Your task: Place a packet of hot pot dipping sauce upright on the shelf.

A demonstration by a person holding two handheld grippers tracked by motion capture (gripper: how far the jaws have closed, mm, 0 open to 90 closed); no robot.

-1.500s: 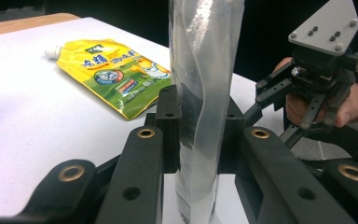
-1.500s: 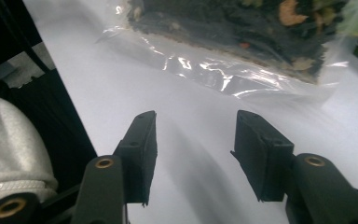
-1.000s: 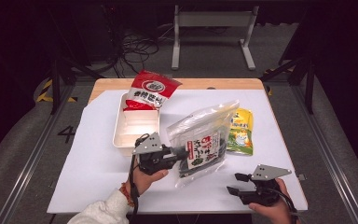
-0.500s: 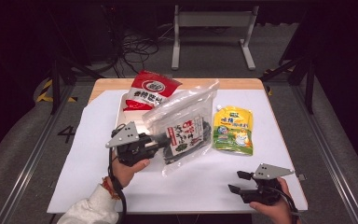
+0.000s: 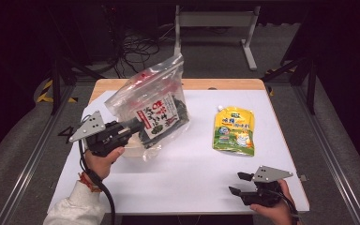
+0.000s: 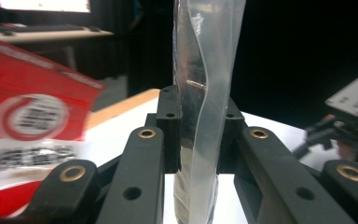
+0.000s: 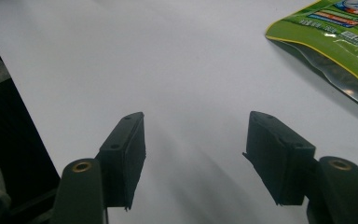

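A clear plastic bag [image 5: 154,108] of dark dried seaweed with a red and white label hangs tilted above the table's left half. My left gripper [image 5: 138,125] is shut on its lower edge. In the left gripper view the bag's film [image 6: 205,60] stands upright, pinched between the two black jaws of that gripper [image 6: 198,116]. A yellow and green pouch [image 5: 234,130] lies flat on the right of the white table [image 5: 192,173]. My right gripper [image 5: 238,183] rests near the front right edge, open and with nothing in it [image 7: 196,140]; the pouch's corner [image 7: 340,42] lies beyond it.
A red snack packet [image 6: 28,121] lies at the back left, mostly hidden behind the lifted bag in the high view. A pale box edge [image 5: 132,151] peeks out beneath the bag. Dark floor, cables and a metal stand [image 5: 215,18] lie beyond the table.
My left gripper has carried the seaweed bag up and to the left, off the yellow and green pouch, and the bag now covers the box and red packet. The right gripper has stayed put.
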